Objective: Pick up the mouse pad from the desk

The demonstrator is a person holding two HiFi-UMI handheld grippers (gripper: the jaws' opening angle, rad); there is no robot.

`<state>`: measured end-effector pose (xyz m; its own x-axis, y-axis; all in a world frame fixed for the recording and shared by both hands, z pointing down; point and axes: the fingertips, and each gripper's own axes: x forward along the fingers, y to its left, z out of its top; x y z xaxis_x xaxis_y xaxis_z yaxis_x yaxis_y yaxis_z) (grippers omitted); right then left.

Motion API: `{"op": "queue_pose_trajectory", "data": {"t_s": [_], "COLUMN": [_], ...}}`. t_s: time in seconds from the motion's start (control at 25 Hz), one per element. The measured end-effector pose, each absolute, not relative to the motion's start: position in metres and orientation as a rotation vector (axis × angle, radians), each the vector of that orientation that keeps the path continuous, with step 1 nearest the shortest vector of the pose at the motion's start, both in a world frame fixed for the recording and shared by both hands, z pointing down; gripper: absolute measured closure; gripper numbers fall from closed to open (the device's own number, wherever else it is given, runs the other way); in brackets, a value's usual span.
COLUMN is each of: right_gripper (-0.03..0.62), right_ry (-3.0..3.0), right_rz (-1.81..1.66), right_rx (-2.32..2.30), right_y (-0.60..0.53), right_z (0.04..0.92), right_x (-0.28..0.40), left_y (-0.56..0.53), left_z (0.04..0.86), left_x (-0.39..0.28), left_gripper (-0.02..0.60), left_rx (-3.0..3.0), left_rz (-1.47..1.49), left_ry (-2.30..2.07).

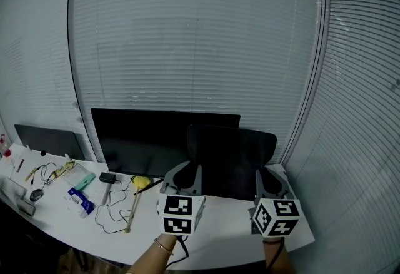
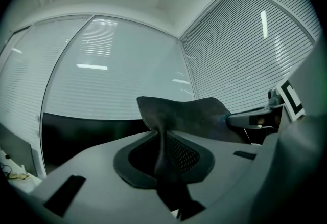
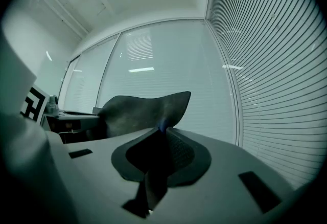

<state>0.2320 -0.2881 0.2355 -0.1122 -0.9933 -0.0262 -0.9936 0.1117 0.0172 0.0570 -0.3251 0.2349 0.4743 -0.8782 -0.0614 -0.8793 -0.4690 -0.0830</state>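
2 grippers, 1 mouse pad, 1 desk; entries follow.

1. Mouse pad [image 1: 231, 157]: black, thin, floppy. It is held upright in front of the monitor [image 1: 144, 141] and above the white desk [image 1: 219, 243]. It appears lifted off the top, though no view shows its lower edge clearing the surface. Its upper part curls between the 2 holds.

2. Left gripper [image 1: 182, 180]: jaws pinched together on the lower left edge of the mouse pad. In the left gripper view the sheet runs edge-on between them.

3. Right gripper [image 1: 273, 182]: jaws clamped likewise on the lower right edge, with the sheet creased where they bite.

4. Desk clutter, to the left and well apart from the mouse pad: black cable [image 1: 112, 207], wooden stick [image 1: 132, 209], yellow object [image 1: 142, 182], small black box [image 1: 107, 177], mouse [image 1: 36, 194].

Status, as a judgement: the pick-up looks essentially done.

Risks, as judgements:
- Each hold takes only a narrow strip of soft material, so a slackened jaw could let that corner slide out and leave the sheet swinging from 1 point.
- Hands drifting apart would stretch the mouse pad and could pull it from a jaw; hands closing in would buckle it.
- A forward push could knock the sheet against the monitor.
- A drop near the desk's front edge could send it to the floor.
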Motion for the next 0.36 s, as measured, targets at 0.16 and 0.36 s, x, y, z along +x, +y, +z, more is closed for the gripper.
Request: {"op": "queue_pose_trajectory", "data": {"t_s": [0.16,0.36], "right_gripper": [0.536,0.536], "right_ry": [2.340,2.347], "right_rz": [0.048,0.053], "right_rx": [-2.103,-2.103], "right_y": [-0.2867,-0.2819], "right_z": [0.2359,0.2358], "right_x": [0.2301,0.2275], "left_y": [-0.3227,-0.3170], "left_z": [0.2357,0.2363], "left_x": [0.0553,0.0527], "left_gripper": [0.522,0.520], "left_rx": [-2.615,-2.615], "left_rz": [0.019,0.022], "left_ry": [1.561,1.563]}}
